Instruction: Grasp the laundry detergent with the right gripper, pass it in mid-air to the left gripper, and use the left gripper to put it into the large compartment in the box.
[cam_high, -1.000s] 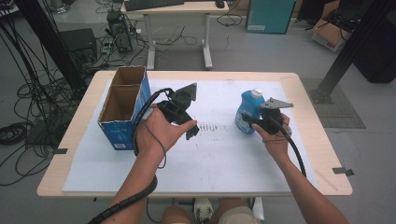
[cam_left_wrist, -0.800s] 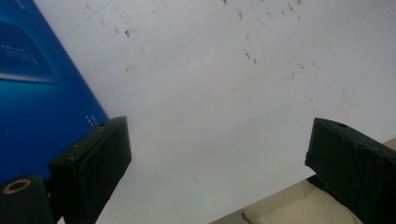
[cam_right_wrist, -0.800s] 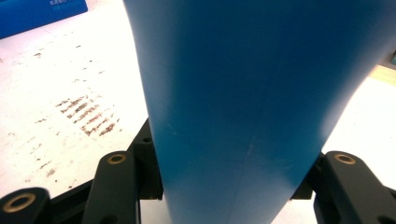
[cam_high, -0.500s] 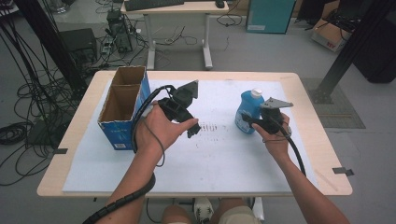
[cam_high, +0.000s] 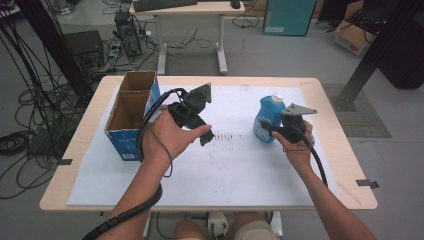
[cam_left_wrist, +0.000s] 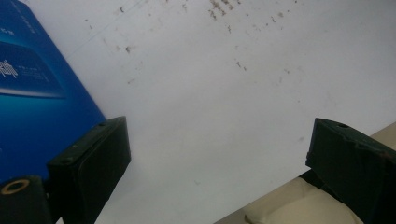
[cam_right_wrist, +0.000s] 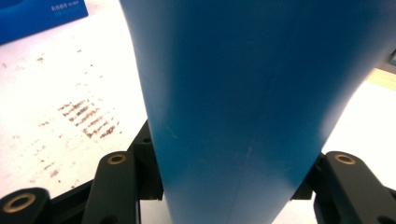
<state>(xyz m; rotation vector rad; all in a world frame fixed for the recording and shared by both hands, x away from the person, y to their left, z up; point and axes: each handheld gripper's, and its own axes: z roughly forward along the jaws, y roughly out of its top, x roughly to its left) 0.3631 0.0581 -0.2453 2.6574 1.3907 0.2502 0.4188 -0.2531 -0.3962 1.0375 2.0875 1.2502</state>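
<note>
A blue bottle (cam_high: 266, 116) with a white cap stands upright at the right of the white mat (cam_high: 235, 165). My right gripper (cam_high: 272, 129) is shut on its lower body from the near right. In the right gripper view the bottle (cam_right_wrist: 252, 93) sits between the two black jaws of the right gripper (cam_right_wrist: 231, 186), which press on both of its sides. Whether its base touches the mat is hidden. My left gripper (cam_high: 199, 131) is held above the mat next to the blue cardboard box (cam_high: 131, 112). Its jaws are wide open and empty in the left gripper view (cam_left_wrist: 219, 163).
The box (cam_left_wrist: 37, 93) is open at the top, has two compartments and stands at the table's left side. Brown smudges (cam_high: 227, 136) mark the mat between the grippers. Cables, a desk and boxes lie on the floor beyond the table's far edge (cam_high: 210, 78).
</note>
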